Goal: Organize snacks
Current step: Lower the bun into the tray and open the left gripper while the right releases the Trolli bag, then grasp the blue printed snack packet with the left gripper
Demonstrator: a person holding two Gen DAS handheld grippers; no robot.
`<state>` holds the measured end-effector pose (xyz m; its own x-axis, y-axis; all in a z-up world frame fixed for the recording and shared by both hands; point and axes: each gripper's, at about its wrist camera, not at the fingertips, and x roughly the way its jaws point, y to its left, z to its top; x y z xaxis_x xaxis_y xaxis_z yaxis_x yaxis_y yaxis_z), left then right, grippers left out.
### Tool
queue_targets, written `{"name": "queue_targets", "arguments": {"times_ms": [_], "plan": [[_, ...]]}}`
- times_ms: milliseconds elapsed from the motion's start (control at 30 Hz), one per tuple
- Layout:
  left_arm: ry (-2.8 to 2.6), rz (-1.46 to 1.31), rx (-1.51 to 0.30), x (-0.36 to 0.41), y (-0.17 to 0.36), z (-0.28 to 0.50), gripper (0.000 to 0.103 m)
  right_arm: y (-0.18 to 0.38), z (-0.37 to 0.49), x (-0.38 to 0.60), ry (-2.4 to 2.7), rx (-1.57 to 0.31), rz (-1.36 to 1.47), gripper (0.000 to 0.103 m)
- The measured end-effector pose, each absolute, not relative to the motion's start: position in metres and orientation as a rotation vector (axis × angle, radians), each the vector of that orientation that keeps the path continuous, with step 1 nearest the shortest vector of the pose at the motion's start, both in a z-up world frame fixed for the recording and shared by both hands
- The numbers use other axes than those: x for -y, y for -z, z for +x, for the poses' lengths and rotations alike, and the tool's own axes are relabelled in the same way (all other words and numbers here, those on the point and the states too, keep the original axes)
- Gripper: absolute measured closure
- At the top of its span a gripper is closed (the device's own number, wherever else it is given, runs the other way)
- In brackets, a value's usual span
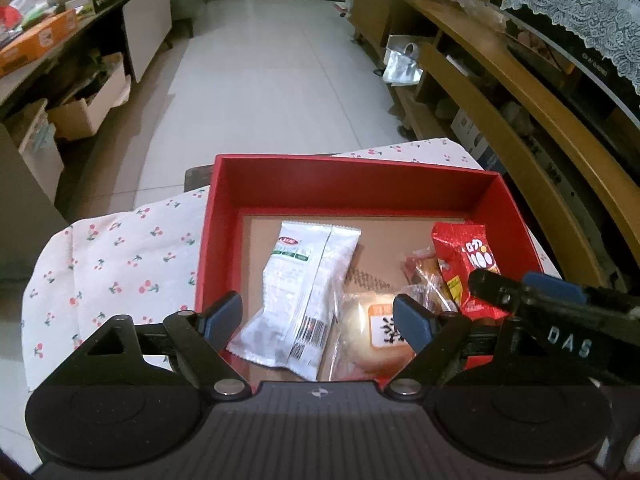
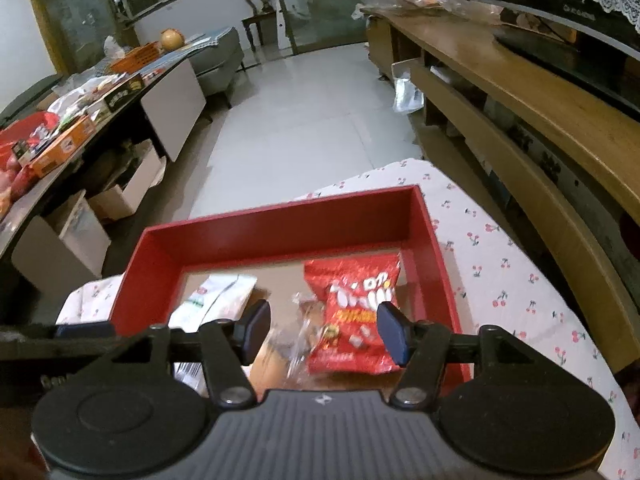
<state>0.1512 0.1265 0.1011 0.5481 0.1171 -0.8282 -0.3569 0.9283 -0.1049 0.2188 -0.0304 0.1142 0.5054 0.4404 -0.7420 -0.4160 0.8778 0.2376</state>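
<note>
A red box (image 1: 352, 168) (image 2: 280, 216) stands on a cherry-print cloth (image 1: 120, 260) (image 2: 500, 260). Inside lie a white packet (image 1: 304, 292) (image 2: 216, 292), a clear-wrapped bun (image 1: 372, 344), a small clear-wrapped snack (image 1: 424, 272) and a red snack packet (image 1: 468, 256) (image 2: 356, 292). My left gripper (image 1: 318, 320) hangs open above the white packet and the bun, touching neither. My right gripper (image 2: 325, 331) (image 1: 520, 292) is open over the red packet, which lies on the box floor; its pads stand clear of it.
A wooden shelf unit (image 1: 520, 120) (image 2: 520, 92) runs along the right, close to the cloth. A long dark table (image 1: 40, 40) (image 2: 80, 128) loaded with boxes and packets lines the left. Tiled floor (image 1: 272, 80) lies beyond the box.
</note>
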Motion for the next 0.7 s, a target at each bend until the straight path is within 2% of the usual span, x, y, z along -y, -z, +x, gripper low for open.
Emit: {"name": "queue_targets", "arguments": {"times_ms": [367,700], "plan": [[-0.257,-0.281,-0.970,-0.133,-0.103,0.096,0.015,-0.114,0.164,0.033,-0.584,-0.946,-0.016,0.041],[-0.227,-0.344,-1.075,-0.136,-0.077,0.047,0.015,-0.097,0.113,0.025,-0.645,-1.018,-0.087,0.039]]}}
